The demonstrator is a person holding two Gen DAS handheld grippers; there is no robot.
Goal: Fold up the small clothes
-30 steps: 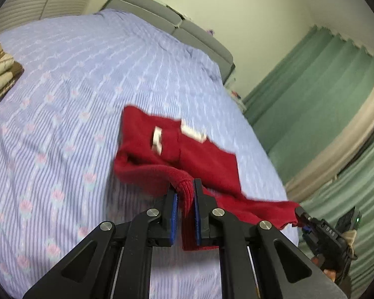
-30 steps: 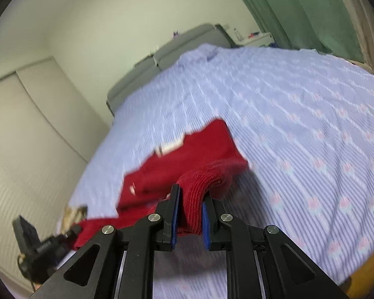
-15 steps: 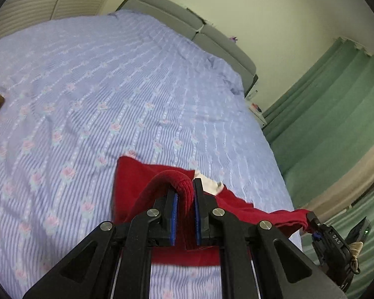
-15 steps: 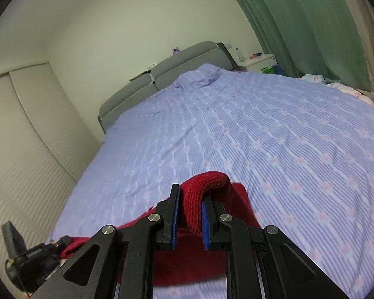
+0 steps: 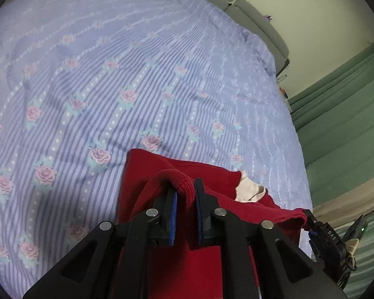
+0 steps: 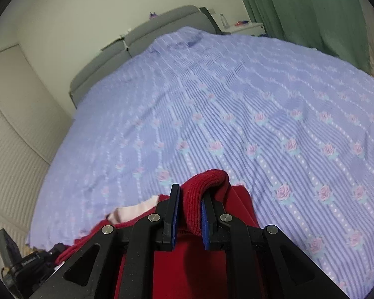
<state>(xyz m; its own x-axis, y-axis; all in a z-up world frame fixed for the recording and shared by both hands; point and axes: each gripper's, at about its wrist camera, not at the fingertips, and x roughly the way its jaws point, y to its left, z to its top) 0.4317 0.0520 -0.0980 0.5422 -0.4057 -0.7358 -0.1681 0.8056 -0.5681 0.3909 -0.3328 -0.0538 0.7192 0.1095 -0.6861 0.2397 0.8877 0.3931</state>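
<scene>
A small red knit garment (image 5: 147,182) with a pale pink inner collar (image 5: 249,190) lies on the bed at its near edge. My left gripper (image 5: 185,199) is shut on a ribbed red edge of it. My right gripper (image 6: 190,206) is shut on another ribbed edge (image 6: 207,179). The garment stretches between the two grippers. The right gripper shows at the right of the left wrist view (image 5: 329,239), and the left gripper shows at the lower left of the right wrist view (image 6: 25,261). The garment's lower part is hidden under the gripper bodies.
The bed has a lilac striped cover with pink roses (image 5: 137,74) and a grey headboard (image 6: 142,39). Green curtains (image 5: 349,124) hang at the right. A white nightstand (image 6: 246,28) stands by the headboard. A ribbed wardrobe door (image 6: 15,149) is at the left.
Both grippers have drawn the garment back toward the near edge of the bed and lowered it. It now lies flatter and closer under the grippers. Both grips are unchanged.
</scene>
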